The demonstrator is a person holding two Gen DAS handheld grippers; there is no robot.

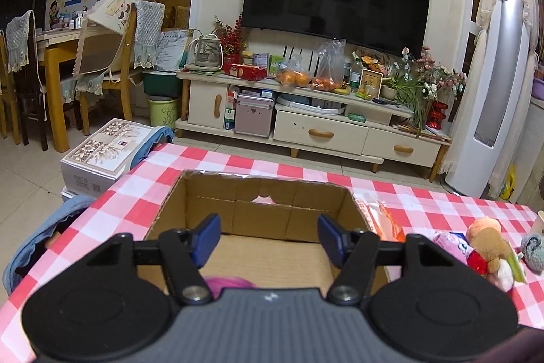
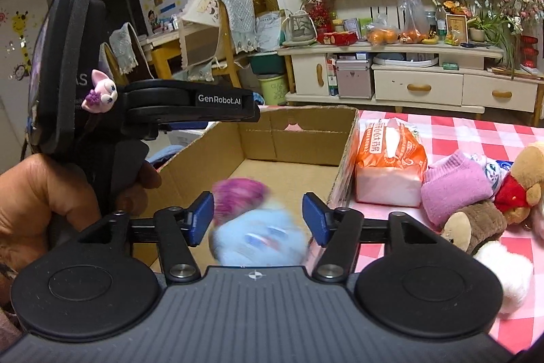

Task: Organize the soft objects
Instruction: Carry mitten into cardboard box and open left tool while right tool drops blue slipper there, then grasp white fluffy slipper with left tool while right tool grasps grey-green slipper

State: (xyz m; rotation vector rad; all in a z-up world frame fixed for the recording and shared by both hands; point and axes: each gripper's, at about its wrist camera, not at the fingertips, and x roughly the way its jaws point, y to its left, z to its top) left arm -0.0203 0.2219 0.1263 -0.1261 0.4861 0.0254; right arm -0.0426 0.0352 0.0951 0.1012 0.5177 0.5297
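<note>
Two grippers, left (image 1: pixel 268 235) and right (image 2: pixel 258 215), gape over the cardboard box (image 2: pixel 289 138), pads touching nothing

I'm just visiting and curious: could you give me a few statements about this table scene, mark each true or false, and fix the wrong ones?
1. The cardboard box stands on a red and white checked tablecloth. True.
2. The right gripper is clamped tight on a toy. False: its blue pads stand apart, and the blurred blue and pink plush toy lies between them over the box, unpressed.
3. An orange tissue pack lies outside the box, against its wall. True.
4. The left gripper holds a teddy bear. False: its jaws are open with nothing between them.
5. All soft toys are already in the box. False: a brown teddy bear and a pink knit item lie on the cloth.
</note>
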